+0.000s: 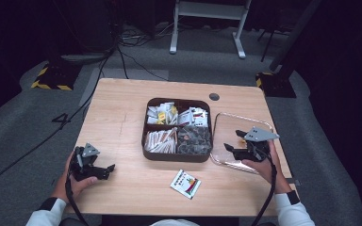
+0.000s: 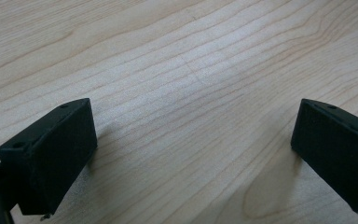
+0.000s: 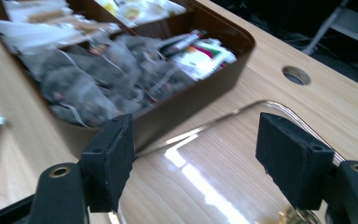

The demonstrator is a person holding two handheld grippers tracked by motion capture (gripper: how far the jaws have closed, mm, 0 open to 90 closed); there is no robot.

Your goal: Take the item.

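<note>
Two tools are out: the right tool [image 1: 233,141] hovers, jaws spread and empty, over the clear flat plastic lid [image 1: 226,123] lying on the tabletop [image 1: 122,108] just right of the brown four-compartment tray [image 1: 147,128] of sachets, probably lining up to lift it. The left tool [image 1: 104,170], also spread and empty, waits over bare wood at the near left, keeping clear.
</note>
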